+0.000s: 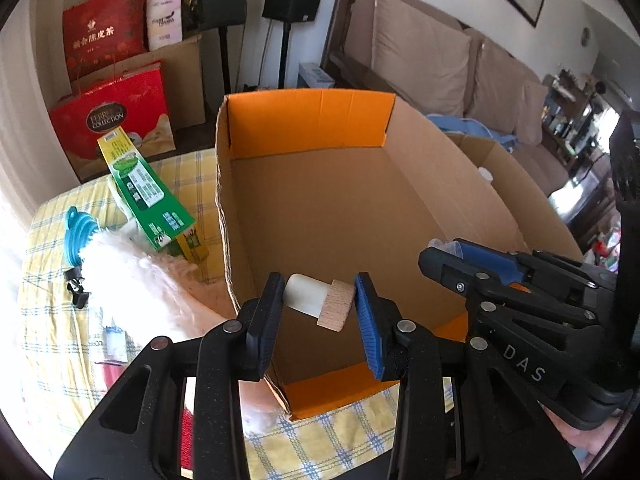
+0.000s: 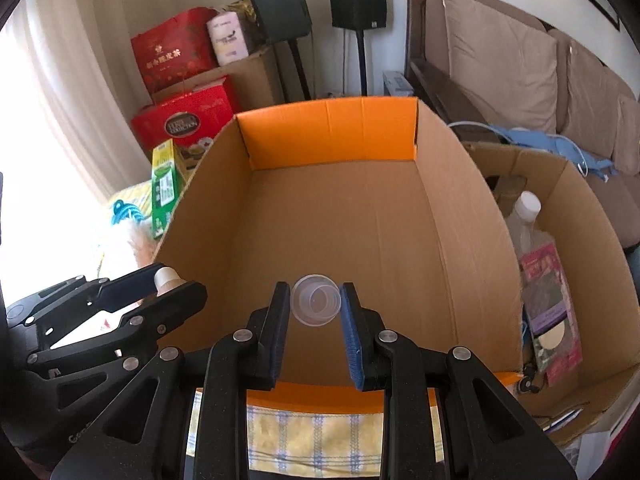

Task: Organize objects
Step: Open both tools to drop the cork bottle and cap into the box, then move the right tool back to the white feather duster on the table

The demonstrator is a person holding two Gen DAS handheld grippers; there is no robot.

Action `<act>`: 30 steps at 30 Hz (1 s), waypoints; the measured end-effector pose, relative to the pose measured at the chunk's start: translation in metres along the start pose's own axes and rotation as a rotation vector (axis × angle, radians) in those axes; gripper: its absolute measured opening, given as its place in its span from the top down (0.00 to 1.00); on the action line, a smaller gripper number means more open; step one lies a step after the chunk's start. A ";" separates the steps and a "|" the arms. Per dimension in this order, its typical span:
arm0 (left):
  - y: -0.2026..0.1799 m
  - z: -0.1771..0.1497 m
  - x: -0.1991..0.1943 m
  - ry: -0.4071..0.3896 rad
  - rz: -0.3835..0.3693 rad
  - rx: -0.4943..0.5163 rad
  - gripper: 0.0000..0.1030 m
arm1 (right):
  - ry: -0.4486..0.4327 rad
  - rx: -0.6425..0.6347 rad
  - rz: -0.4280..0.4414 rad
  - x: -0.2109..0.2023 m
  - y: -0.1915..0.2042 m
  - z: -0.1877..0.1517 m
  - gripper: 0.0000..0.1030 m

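Left gripper [image 1: 319, 300]: clenched on a white jar with a wooden lid [image 1: 318, 300], held sideways above the near end of the cardboard box [image 1: 440, 184].
Right gripper [image 2: 315, 306]: clenched on a clear plastic cup [image 2: 316, 305], its mouth facing the camera, also above the near end of the box.
Box: stood open on the yellow checked cloth [image 2: 316, 436]; no item was visible on its floor.
Still outside: a green carton [image 1: 150, 196], a blue ring-shaped item [image 1: 78, 232] and a white fluffy object [image 1: 132, 280] lay left of the box.
Risk, jar: it was pinched end to end, base and lid; the lid could probably slip or come off, dropping the jar.
Risk, cup: thin walls would likely buckle under a hard squeeze, or the cup could roll once let go.
Risk, crowding: the two grippers were near each other and could collide on lowering.
Hidden: the cup was barely discernible from the left view; the height of both items above the box floor could not be judged.
Neighbouring box [image 2: 592, 216]: partly cut off, contents only partly legible.
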State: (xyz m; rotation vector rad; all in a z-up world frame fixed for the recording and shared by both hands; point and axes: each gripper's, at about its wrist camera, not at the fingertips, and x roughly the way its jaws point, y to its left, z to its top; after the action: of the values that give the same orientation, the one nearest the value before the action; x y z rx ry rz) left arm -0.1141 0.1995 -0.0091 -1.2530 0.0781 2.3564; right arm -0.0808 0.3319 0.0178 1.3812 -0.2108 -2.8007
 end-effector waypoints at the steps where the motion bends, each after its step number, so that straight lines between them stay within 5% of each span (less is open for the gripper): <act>1: 0.001 -0.001 0.002 0.005 0.003 -0.003 0.67 | 0.004 0.002 0.001 0.002 -0.001 0.000 0.76; 13: 0.012 0.000 -0.010 -0.020 -0.013 -0.049 0.40 | 0.008 0.040 -0.004 0.001 -0.010 -0.003 0.64; 15: 0.014 0.000 -0.019 -0.052 0.008 -0.045 0.25 | -0.001 0.041 -0.003 -0.003 -0.009 -0.002 0.56; 23: 0.031 0.006 -0.051 -0.134 0.042 -0.046 0.03 | -0.055 0.024 -0.007 -0.023 0.002 0.002 0.28; 30: 0.058 0.002 -0.068 -0.147 0.074 -0.083 0.00 | -0.080 -0.013 0.016 -0.034 0.021 0.003 0.16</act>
State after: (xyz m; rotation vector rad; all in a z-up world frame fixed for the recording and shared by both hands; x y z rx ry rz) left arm -0.1079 0.1234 0.0362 -1.1279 -0.0210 2.5307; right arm -0.0636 0.3138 0.0488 1.2604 -0.2028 -2.8409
